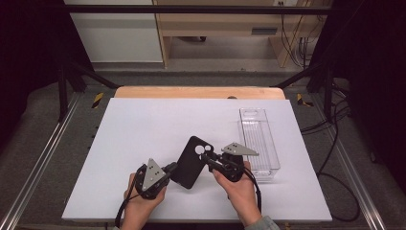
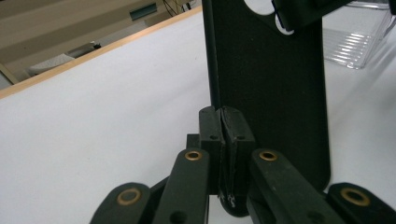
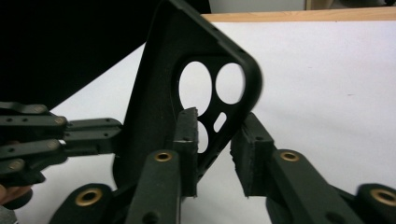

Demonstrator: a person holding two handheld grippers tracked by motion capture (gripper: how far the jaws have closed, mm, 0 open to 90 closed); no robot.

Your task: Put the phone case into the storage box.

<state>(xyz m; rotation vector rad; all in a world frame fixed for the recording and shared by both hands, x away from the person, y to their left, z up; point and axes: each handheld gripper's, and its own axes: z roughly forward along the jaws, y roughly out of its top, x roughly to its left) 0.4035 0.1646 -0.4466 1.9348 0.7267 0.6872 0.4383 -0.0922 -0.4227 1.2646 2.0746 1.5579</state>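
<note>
Risk first. The black phone case (image 1: 192,162) is held off the white table (image 1: 143,134) by the left gripper (image 1: 171,167) alone, which is clamped tight on the thin wall at the case's lower end. That is a narrow bite on a flexible edge — any twist from the other side could lever the case out of it or bend the wall. The right gripper (image 1: 207,157) sits at the camera-cutout corner with its jaws partly closed. In the right gripper view one pad lies against the inside face by the cutouts (image 3: 212,91), while the other stands off the outer rim with a gap showing, so I judge no firm hold there yet. If it closes askew, the pad could slide into a cutout or skid off the rounded corner.

Position: the case lies near table centre-front, tilted, its camera end toward 1 o'clock; the clear plastic bin (image 1: 261,143) stands at about 3 o'clock of it, near but apart.

Pose: both hands come in from 6 o'clock. The left hand (image 1: 139,196) points its gripper toward 2 o'clock; the right hand (image 1: 239,184) points its gripper toward 10 o'clock — the two meet on the case from opposite ends.
</note>
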